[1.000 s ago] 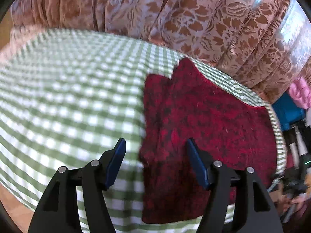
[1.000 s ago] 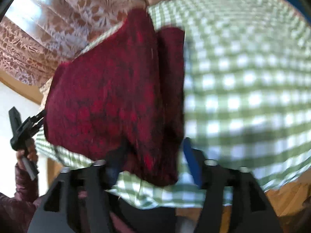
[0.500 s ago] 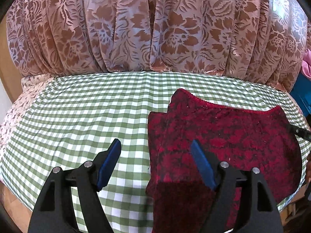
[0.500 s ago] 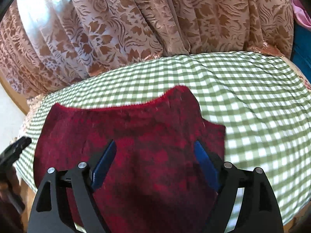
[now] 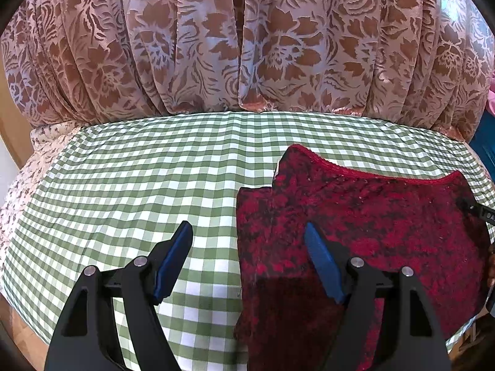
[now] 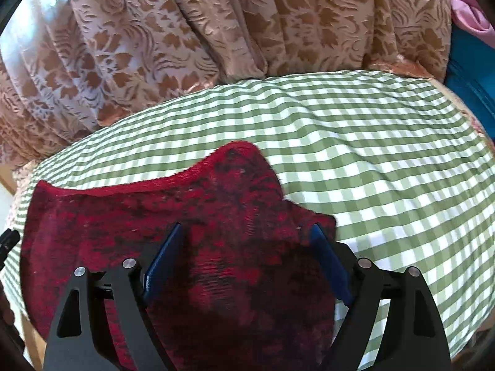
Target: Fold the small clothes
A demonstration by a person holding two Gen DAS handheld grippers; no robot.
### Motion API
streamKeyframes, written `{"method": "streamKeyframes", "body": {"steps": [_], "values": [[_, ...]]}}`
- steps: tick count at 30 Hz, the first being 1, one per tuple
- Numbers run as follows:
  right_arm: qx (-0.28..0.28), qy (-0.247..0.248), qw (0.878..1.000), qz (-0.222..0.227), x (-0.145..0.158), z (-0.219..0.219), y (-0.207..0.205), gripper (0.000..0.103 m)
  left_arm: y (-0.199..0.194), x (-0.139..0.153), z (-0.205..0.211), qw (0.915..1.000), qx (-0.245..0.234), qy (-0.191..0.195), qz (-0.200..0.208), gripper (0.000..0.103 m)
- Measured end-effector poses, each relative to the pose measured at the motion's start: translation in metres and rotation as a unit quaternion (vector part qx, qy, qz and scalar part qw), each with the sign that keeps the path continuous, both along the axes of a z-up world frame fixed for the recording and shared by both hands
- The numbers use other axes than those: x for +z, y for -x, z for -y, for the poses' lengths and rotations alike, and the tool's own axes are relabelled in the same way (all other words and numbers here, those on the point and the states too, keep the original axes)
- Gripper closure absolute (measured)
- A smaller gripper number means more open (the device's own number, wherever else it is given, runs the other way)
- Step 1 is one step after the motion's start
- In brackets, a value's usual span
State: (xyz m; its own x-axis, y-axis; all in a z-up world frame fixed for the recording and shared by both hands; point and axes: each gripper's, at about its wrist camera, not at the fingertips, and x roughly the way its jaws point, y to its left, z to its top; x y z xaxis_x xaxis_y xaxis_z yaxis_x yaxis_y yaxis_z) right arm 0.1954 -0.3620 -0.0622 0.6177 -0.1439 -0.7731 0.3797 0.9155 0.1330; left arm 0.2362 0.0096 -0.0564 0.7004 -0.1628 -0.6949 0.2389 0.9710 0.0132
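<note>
- One red garment (image 5: pixel 365 225) lies flat on one checked cloth (image 5: pixel 130 191).
- One curtain (image 5: pixel 247 40) behind.
- Two grippers: left gripper (image 5: pixel 247 241) and right gripper (image 6: pixel 246 241), jaws just opened wide, gripping nothing.

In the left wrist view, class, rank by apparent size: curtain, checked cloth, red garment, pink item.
1. Curtain
2. Checked cloth, close to the curtain, so unsure
3. Red garment
4. Pink item, barely in view
</note>
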Motion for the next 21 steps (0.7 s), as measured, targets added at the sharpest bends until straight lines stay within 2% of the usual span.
{"method": "streamKeyframes", "body": {"steps": [5, 8, 11, 15, 17, 19, 21], "values": [[-0.008, 0.030, 0.999, 0.044, 0.027, -0.006, 0.005, 0.020, -0.012, -0.002, 0.003, 1.0000, -0.007, -0.004, -0.006, 0.029], [0.017, 0.033, 0.997, 0.074, 0.042, -0.019, 0.005, 0.020, -0.025, -0.005, 0.003, 0.9997, -0.014, 0.005, -0.022, 0.029], [0.047, 0.028, 0.997, 0.062, 0.035, -0.028, -0.005, 0.020, -0.047, -0.011, -0.003, 0.9957, -0.022, 0.055, -0.071, 0.034], [0.042, 0.018, 0.998, 0.035, 0.014, -0.025, -0.019, 0.020, -0.069, -0.019, -0.001, 0.9893, -0.025, 0.094, -0.109, 0.041], [0.035, 0.020, 0.999, 0.030, 0.008, -0.022, -0.024, 0.020, -0.077, -0.024, 0.003, 0.9858, -0.029, 0.109, -0.125, 0.053], [0.027, 0.014, 0.999, 0.026, 0.002, -0.017, -0.028, 0.020, -0.084, -0.030, 0.008, 0.9825, -0.036, 0.122, -0.136, 0.076], [0.024, -0.005, 0.999, 0.022, -0.007, -0.010, -0.035, 0.020, -0.088, -0.039, 0.013, 0.9836, -0.025, 0.117, -0.135, 0.084]]}}
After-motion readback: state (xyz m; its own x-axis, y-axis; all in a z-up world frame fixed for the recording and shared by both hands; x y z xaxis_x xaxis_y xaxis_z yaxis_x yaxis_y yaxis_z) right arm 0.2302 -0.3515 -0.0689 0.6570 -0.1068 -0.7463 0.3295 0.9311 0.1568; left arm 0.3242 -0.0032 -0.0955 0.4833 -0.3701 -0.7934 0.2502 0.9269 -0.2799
